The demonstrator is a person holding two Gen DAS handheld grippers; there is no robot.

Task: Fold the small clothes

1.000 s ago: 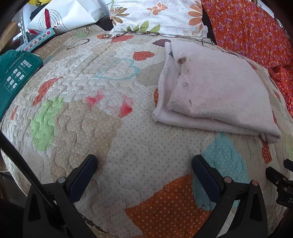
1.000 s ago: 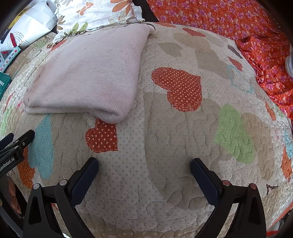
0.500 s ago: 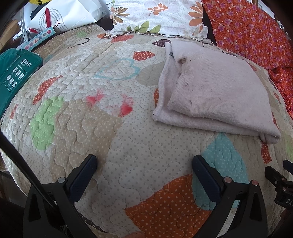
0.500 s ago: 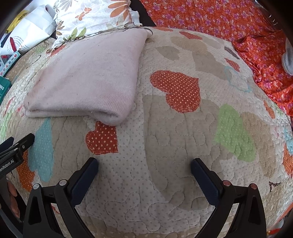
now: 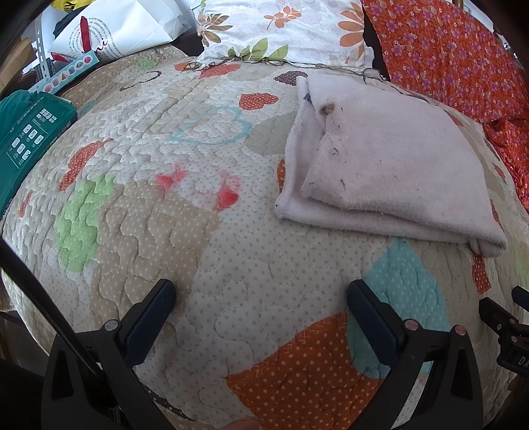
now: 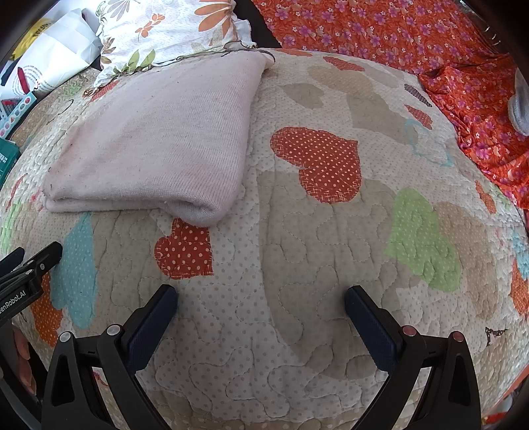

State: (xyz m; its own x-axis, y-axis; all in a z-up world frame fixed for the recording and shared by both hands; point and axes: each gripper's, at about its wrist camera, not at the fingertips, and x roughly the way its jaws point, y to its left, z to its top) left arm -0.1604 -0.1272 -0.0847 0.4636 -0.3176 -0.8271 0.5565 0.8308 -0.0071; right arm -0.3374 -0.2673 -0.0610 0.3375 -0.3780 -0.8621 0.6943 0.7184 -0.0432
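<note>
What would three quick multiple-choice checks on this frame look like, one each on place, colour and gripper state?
1. Where does the folded garment lie?
A. On the quilt
B. Inside the white bag
C. Between the left gripper's fingers

2. What colour is the garment?
A. Dark green
B. Pale pink
C. Orange floral

3. How do the left gripper and the right gripper stand?
A. Both shut on the garment
B. Left shut, right open
C. Both open, holding nothing

Answers:
1. A, it rests flat on the heart-patterned quilt, in front of the floral pillow.
2. B, the knit is pale pink in both views.
3. C, each pair of fingers is spread wide with bare quilt between them.
</note>
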